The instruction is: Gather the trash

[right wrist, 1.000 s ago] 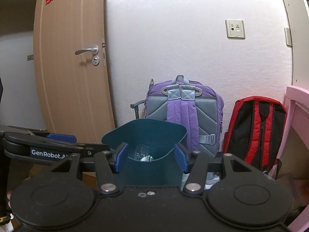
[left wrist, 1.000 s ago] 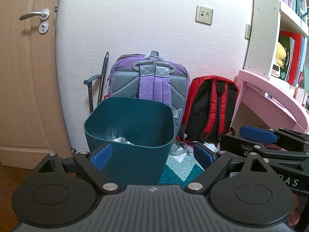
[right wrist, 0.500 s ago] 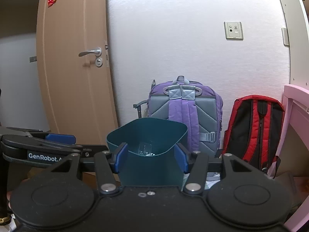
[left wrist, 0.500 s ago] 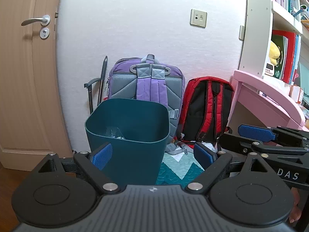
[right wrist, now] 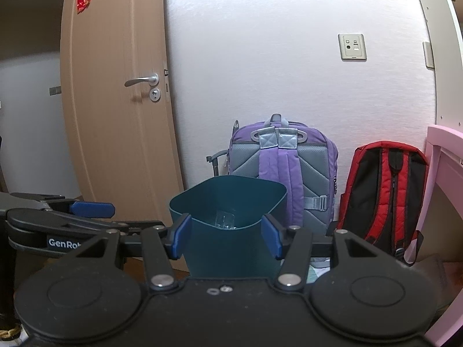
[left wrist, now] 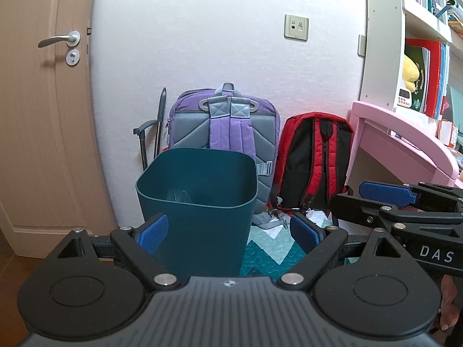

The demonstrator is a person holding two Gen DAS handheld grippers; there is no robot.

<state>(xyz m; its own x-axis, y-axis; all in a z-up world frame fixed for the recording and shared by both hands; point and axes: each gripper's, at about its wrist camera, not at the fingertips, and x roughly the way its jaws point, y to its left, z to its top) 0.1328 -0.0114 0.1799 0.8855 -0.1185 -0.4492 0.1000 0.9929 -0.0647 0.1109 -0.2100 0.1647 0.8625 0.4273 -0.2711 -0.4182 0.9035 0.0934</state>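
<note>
1. Standing on the floor against the white wall, the teal bin [left wrist: 199, 202] is upright with its mouth open, just in front of both grippers.
2. Inside the bin lies a piece of clear plastic trash [right wrist: 225, 219], low at the bottom; it shows more faintly in the left wrist view [left wrist: 178, 195].
3. The left gripper [left wrist: 228, 230] has its blue-padded fingers [left wrist: 152, 232] spread wide with nothing between them; the bin's front wall is seen beyond the gap, not touched.
4. The right gripper [right wrist: 227, 237] has its fingers [right wrist: 181, 238] apart too, somewhat narrower, and empty; the bin is framed between them but farther off.
5. Each gripper shows in the other's view: the right one at the right edge of the left view [left wrist: 405, 205], the left one at the left edge of the right view [right wrist: 66, 217].
6. A purple backpack [left wrist: 225, 127] leans on the wall right behind the bin, and a red and black backpack [left wrist: 312, 159] stands beside it.
7. A pink desk [left wrist: 405, 144] is at the right, with a bookshelf [left wrist: 419, 43] above it.
8. A wooden door [right wrist: 115, 101] is at the left of the wall, and a teal patterned mat [left wrist: 269, 251] lies on the floor beside the bin.
</note>
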